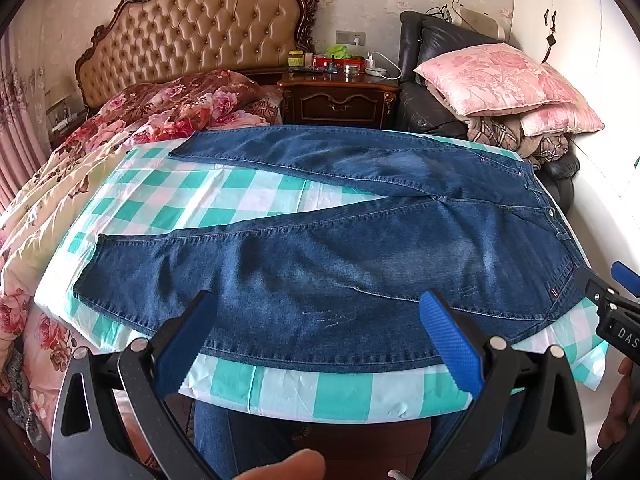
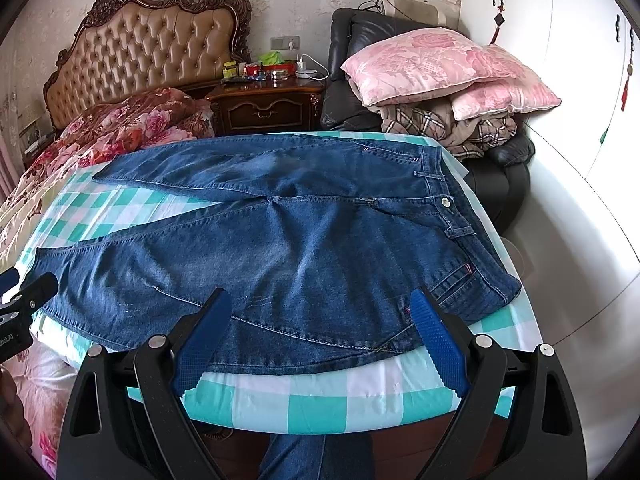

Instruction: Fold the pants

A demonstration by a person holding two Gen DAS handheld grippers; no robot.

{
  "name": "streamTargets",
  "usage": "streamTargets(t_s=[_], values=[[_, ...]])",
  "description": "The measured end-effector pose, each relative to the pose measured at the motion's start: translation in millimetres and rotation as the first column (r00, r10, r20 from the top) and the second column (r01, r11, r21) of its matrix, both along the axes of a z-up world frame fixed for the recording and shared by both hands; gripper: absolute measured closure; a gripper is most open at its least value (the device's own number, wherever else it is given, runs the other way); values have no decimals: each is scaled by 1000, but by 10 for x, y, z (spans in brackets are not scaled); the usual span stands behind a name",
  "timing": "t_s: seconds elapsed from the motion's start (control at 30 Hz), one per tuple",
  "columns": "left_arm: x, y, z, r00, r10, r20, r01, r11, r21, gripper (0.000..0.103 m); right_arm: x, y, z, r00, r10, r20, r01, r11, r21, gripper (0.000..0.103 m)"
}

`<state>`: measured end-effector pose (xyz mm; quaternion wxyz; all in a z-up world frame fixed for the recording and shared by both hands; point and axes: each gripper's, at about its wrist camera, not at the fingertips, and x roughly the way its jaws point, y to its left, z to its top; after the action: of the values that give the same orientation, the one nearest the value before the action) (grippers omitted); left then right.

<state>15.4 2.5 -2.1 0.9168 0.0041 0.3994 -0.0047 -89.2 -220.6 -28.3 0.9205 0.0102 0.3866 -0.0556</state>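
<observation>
A pair of blue jeans (image 1: pixel 320 264) lies spread flat on a green-and-white checked cloth (image 1: pixel 280 392), waistband to the right, both legs running left and splayed apart. It also shows in the right wrist view (image 2: pixel 304 256). My left gripper (image 1: pixel 320 312) is open and empty, over the near leg at the front edge. My right gripper (image 2: pixel 320 312) is open and empty, over the near hip and thigh. Each gripper shows at the edge of the other's view: the right one (image 1: pixel 616 300), the left one (image 2: pixel 24 304).
The checked cloth covers a table (image 2: pixel 320 404) beside a bed with a floral quilt (image 1: pixel 120 128) and tufted headboard (image 1: pixel 192 32). A wooden nightstand (image 1: pixel 340 96) with small items stands behind. A black chair holds pink pillows (image 1: pixel 500 80) and blankets. White wardrobe (image 2: pixel 560 60) on the right.
</observation>
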Motion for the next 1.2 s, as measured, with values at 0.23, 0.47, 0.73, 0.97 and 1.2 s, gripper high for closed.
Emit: streamTargets(t_s=[0.23,0.47,0.73,0.97,1.2], values=[[-1,-5,-1,1000,1,-2,-1,1000,-3,2,0,-2,-1,1000,0,-1,0,1000,0,16],[-17,-13,-12,1000,-1,-6,1,1000,-8,2,-2,-7,-10,1000,-1,-2,1,1000,2,16],[-16,-5,-24,1000,-1,-8,1,1000,-8,2,-11,-7,-19,1000,-1,-5,1,1000,1,15],[-15,-5,-42,1000,1,-11,-1,1000,-10,2,-18,-15,-31,1000,-5,-7,5,1000,1,16],[-13,-28,-56,1000,-3,-14,3,1000,-10,2,-10,-49,-54,1000,-7,-13,7,1000,4,16]])
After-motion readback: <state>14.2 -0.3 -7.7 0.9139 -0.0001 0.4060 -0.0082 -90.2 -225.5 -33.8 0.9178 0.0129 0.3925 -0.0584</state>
